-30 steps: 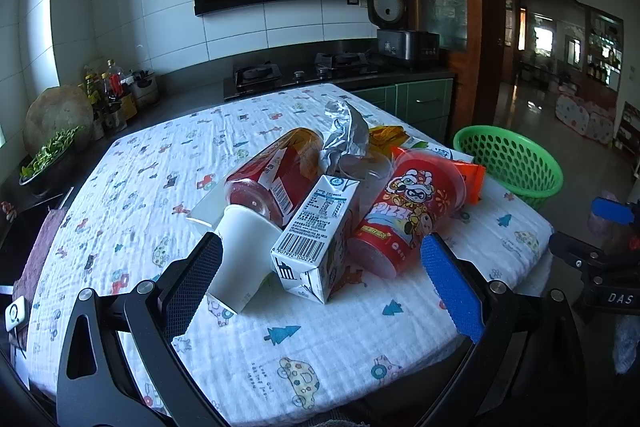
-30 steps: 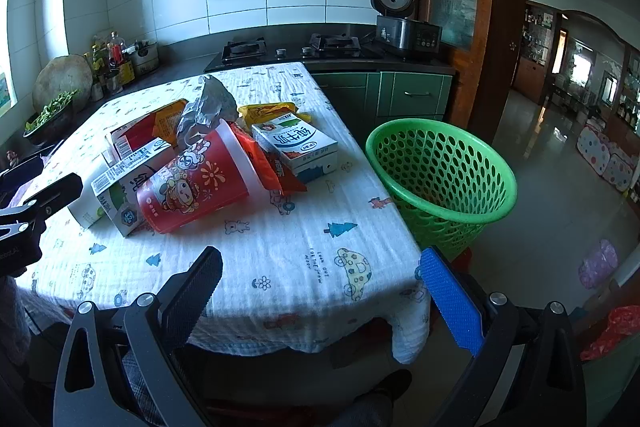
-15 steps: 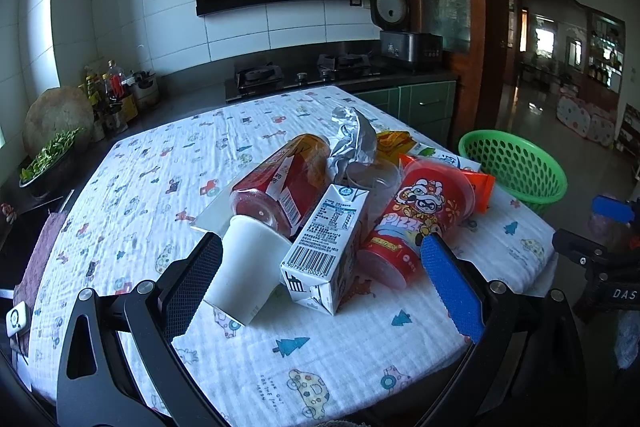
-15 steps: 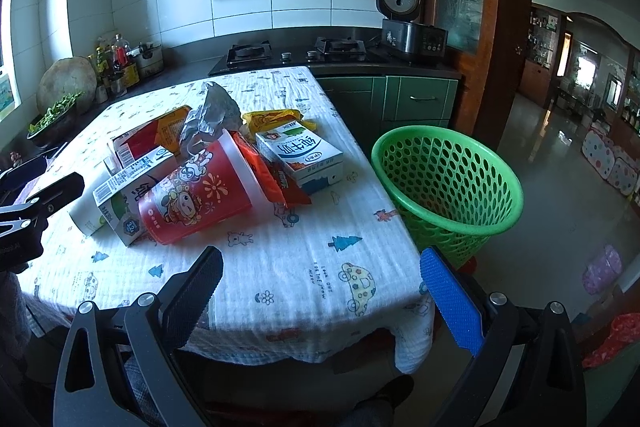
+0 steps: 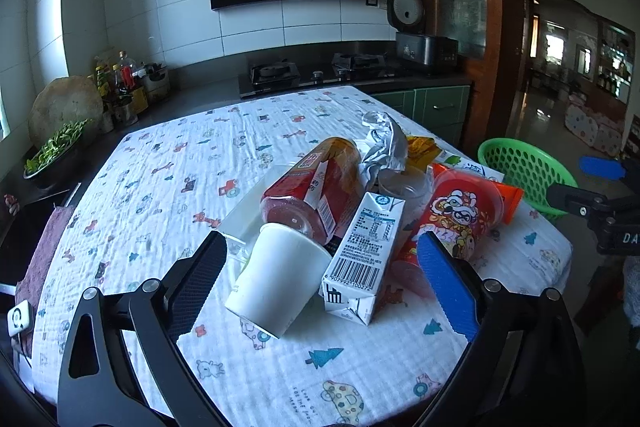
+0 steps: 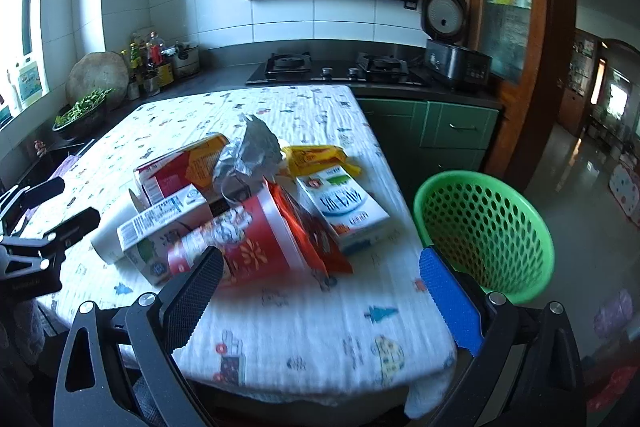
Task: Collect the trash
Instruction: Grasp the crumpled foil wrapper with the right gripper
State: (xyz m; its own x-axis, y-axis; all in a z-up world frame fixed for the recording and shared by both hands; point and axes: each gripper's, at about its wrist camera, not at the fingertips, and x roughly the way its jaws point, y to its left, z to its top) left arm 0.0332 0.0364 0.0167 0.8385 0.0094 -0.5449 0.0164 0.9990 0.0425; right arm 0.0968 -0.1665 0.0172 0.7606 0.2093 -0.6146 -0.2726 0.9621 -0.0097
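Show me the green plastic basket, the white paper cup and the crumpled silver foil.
Green plastic basket (image 6: 486,227): right wrist view, on its inner mesh wall.
White paper cup (image 5: 276,279): left wrist view, on its side wall.
Crumpled silver foil (image 6: 250,151): right wrist view, on its creased middle.

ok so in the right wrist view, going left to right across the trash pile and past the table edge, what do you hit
white paper cup → small milk carton → red noodle cup → blue and white milk box → green basket
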